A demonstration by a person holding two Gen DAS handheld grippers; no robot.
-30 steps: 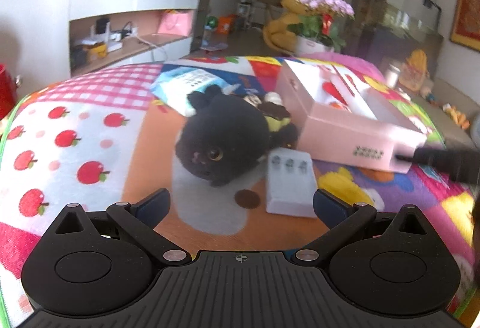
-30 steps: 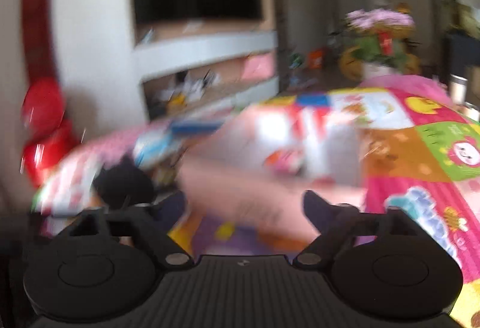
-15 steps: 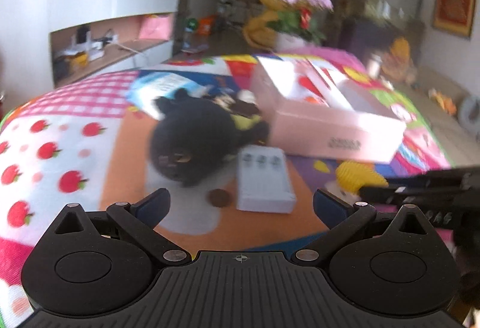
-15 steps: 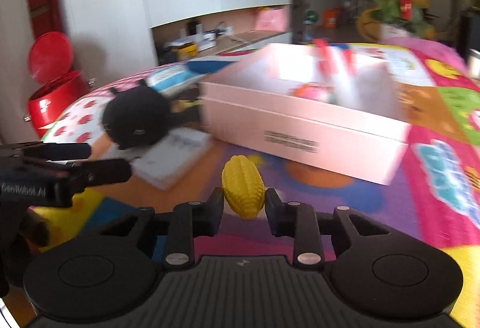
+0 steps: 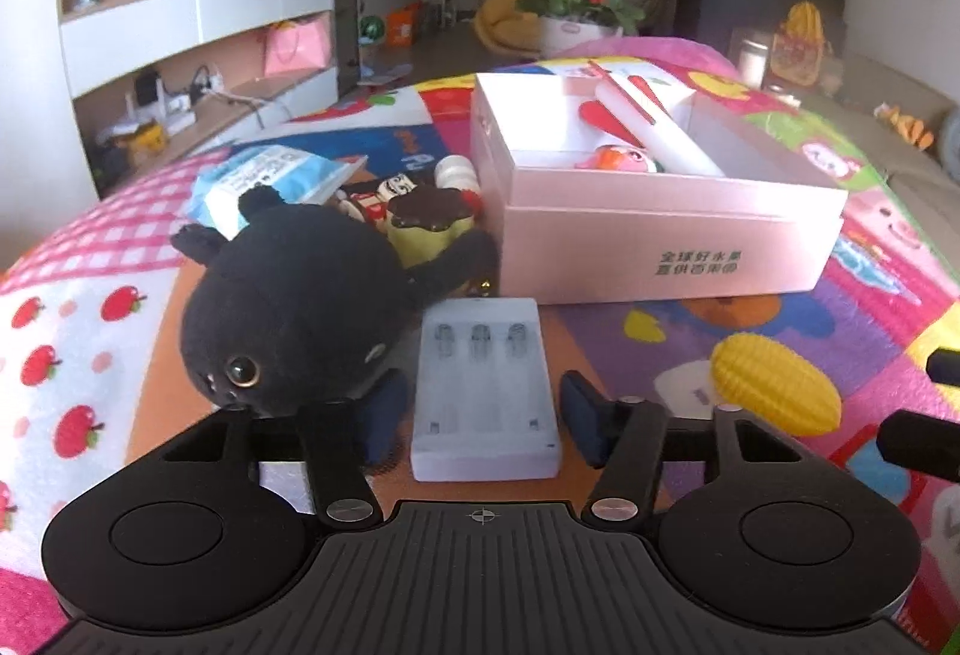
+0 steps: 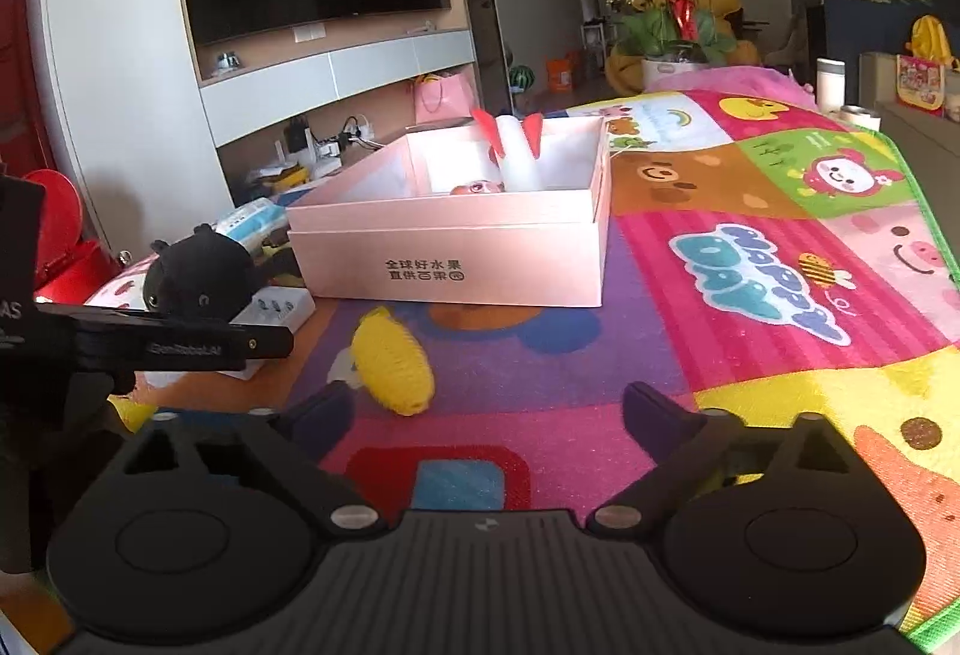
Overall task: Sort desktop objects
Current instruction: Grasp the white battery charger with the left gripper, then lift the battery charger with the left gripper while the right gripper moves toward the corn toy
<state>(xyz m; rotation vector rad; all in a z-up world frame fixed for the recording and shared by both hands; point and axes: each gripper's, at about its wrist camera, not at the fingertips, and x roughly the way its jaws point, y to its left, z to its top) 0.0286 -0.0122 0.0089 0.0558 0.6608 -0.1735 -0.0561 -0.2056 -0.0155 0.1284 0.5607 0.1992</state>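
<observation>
The pink box sits open at upper centre, ready to take items. Lower centre, the left gripper is closing around the white battery case, pads not yet pressing, apparently to lift it. The right gripper is opening, empty; the yellow corn toy lies loose just ahead of it.

Corn let go on my right, battery case framed on my left.

My right gripper, clamped on the yellow toy corn half a second ago, is opening; the corn now lies ahead of my left pad. My left gripper, earlier wide, is closing around the white battery case, pads just beside it.
</observation>
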